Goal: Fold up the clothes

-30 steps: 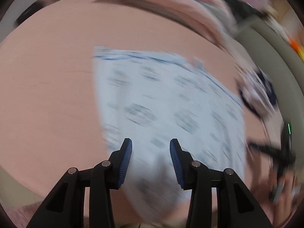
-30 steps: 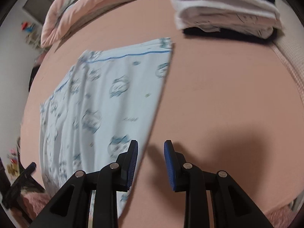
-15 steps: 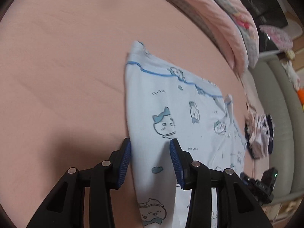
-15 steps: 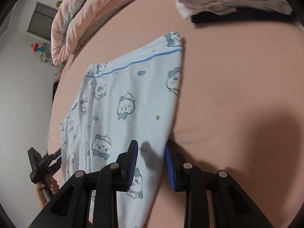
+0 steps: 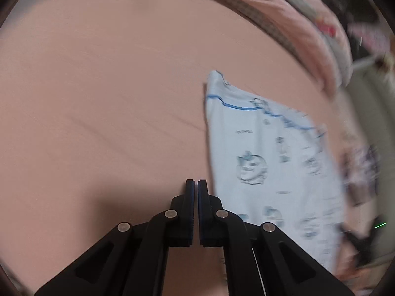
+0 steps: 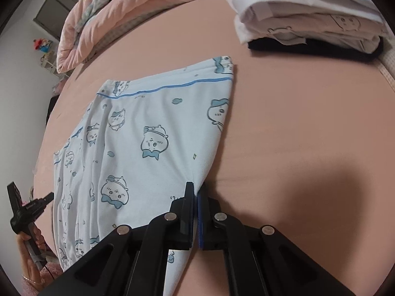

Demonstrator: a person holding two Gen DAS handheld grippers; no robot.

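Left wrist view, blurred: left gripper (image 5: pixel 196 185) closed, jaws just drawn together on nothing, tips over bare pink bedsheet (image 5: pixel 98 98) just left of the pale blue printed garment (image 5: pixel 271 167), which fills the right half, long axis running from upper centre down to lower right, blue-piped end toward the top. Right wrist view: right gripper (image 6: pixel 196 192) just clamped onto the garment's (image 6: pixel 153 135) right edge at lower centre, cloth pinched between pads, long axis from lower left to upper right, folded stack (image 6: pixel 308 17) upper right, pink quilt (image 6: pixel 111 12) upper left.
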